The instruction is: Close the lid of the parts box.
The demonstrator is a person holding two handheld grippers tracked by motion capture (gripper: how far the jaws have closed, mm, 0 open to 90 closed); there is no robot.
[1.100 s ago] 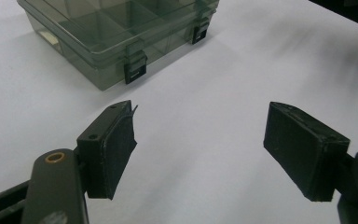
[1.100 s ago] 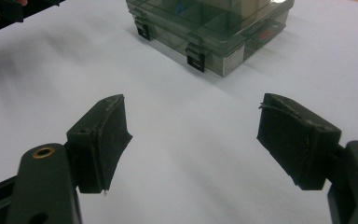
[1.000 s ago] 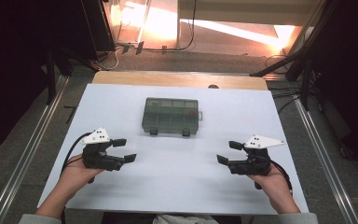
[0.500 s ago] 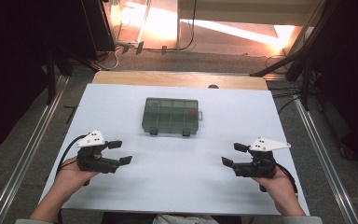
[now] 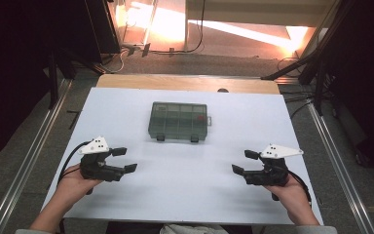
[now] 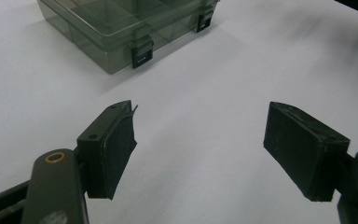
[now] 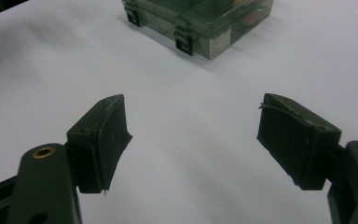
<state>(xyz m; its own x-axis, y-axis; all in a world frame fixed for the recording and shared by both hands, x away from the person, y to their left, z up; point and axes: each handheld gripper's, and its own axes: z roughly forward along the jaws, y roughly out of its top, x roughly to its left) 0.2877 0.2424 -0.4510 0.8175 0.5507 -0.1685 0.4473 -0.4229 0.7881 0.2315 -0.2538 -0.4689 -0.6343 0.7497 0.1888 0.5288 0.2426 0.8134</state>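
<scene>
A closed, smoky-clear compartment box [image 5: 179,121] with two black latches on its near side lies in the middle of the white table [image 5: 126,107]. My left gripper [image 5: 124,160] rests low at the near left, jaws wide open and empty, pointing right toward the table's middle. My right gripper [image 5: 242,162] sits at the near right, open and empty, pointing left. In the left gripper view the box [image 6: 121,23] lies ahead to the upper left of the open gripper [image 6: 200,140]. From the right gripper view, the box [image 7: 200,21] is ahead beyond the open gripper [image 7: 191,140].
The white table has a wooden strip [image 5: 185,83] along its far edge. Metal rails [image 5: 24,165] run along both sides on the grey floor. Cables [image 5: 292,180] trail from each gripper toward the person's hands at the near edge.
Both hands have drawn back slightly toward the near edge of the table. The jaws stay open and the box has not moved.
</scene>
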